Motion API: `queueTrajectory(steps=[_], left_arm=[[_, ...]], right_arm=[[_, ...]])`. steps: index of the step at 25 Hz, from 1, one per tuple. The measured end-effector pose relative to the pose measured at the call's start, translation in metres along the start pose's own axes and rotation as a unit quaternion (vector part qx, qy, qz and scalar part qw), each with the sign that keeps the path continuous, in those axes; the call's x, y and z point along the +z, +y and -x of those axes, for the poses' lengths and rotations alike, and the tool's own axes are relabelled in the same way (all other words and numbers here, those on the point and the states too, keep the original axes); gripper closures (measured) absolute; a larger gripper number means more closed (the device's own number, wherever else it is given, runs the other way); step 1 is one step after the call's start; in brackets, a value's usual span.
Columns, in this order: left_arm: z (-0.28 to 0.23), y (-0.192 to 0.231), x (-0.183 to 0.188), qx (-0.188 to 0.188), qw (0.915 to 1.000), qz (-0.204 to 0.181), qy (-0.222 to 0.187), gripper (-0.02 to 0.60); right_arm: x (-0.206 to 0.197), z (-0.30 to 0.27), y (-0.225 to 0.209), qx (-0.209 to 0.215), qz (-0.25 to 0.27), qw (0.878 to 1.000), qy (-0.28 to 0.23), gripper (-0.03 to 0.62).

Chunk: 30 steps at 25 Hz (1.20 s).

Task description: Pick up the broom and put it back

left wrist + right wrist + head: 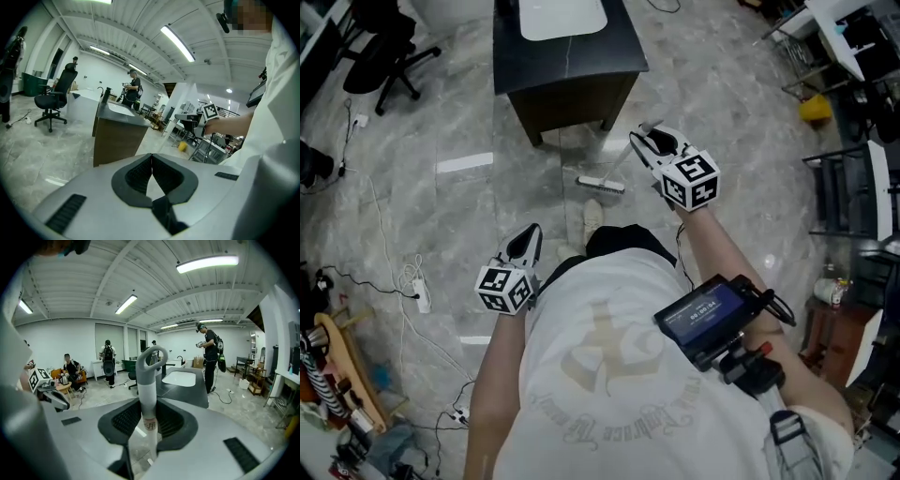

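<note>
Because the broom [148, 380] looks light, stiff and smooth-handled, I judge it could swing or slip. My right gripper [656, 145] clamps it just below the looped grey grip, brush head low by the floor. My left gripper [525, 246] is closed on nothing. The dark counter [567, 70] stands just beyond the brush, and the floor cables [411, 281] lie well to the left.

Grey and white broom [148, 397], black counter [572, 58]

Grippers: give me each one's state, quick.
Left gripper: closed, empty.
Right gripper: closed on the loop-topped grey and white broom handle.
</note>
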<state>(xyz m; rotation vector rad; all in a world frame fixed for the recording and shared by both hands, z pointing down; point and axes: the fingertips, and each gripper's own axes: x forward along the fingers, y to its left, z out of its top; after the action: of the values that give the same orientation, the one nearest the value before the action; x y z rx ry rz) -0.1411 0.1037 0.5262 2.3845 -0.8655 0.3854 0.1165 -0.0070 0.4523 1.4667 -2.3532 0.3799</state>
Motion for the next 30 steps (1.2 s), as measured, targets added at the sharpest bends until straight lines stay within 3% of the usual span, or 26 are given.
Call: queueTrajectory(steps=[20, 30], left_arm=[[-0.048, -0.048, 0.012, -0.083, 0.9939, -0.061, 0.04, 0.569], [-0.064, -0.062, 0.016, -0.102, 0.9894, -0.088, 0.054, 0.569]], right_arm=[[-0.027, 0.129, -0.002, -0.04, -0.01, 0.999, -0.009, 0.484], [-0.017, 0.142, 0.003, -0.035, -0.005, 0.999, -0.026, 0.484]])
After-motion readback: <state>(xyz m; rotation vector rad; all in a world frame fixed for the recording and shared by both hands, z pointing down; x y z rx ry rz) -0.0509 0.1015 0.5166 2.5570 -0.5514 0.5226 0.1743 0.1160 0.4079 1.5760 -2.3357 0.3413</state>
